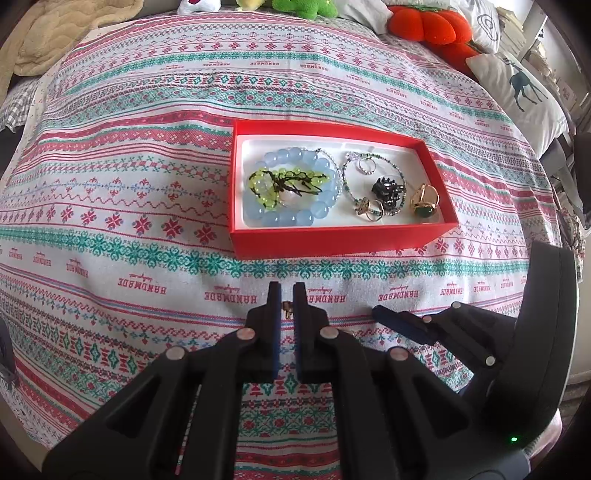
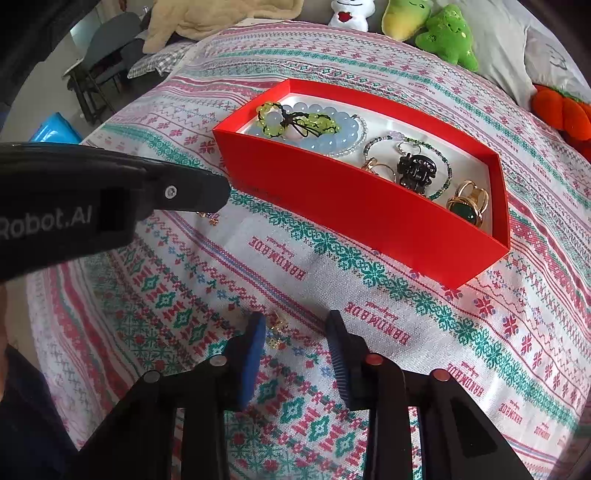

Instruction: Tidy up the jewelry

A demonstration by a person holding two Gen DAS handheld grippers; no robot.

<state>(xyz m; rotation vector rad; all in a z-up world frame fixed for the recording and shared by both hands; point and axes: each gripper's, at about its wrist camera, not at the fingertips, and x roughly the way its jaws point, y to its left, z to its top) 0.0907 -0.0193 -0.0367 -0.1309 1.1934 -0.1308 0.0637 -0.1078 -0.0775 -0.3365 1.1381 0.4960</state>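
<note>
My left gripper is shut on a small gold earring, held a little above the patterned cloth in front of the red box. In the right wrist view that earring dangles under the left finger. A second small gold earring lies on the cloth between the pads of my right gripper, close to the left pad; the pads stand apart from it. The red box holds a blue bead bracelet, a green bead bracelet, a black hair claw and a gold ring with a green stone.
The patterned cloth covers a bed. Plush toys and an orange cushion lie along the far edge, with a deer-print pillow at the right. The right gripper's finger sits just right of my left gripper.
</note>
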